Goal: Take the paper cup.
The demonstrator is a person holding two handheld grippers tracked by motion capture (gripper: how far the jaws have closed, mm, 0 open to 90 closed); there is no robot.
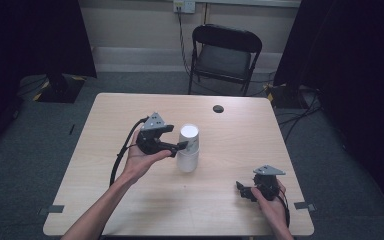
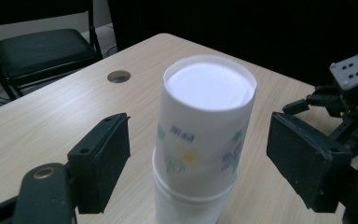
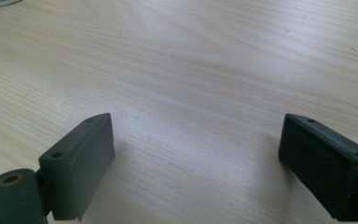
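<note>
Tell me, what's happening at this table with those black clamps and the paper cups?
A person holds a clamp-like gripper in each hand. The left gripper sits around an upside-down stack of paper cups on the wooden table, its jaws open with gaps on both sides, not pressing the cups. The right gripper rests open near the table's near right corner, holding nothing.
</note>
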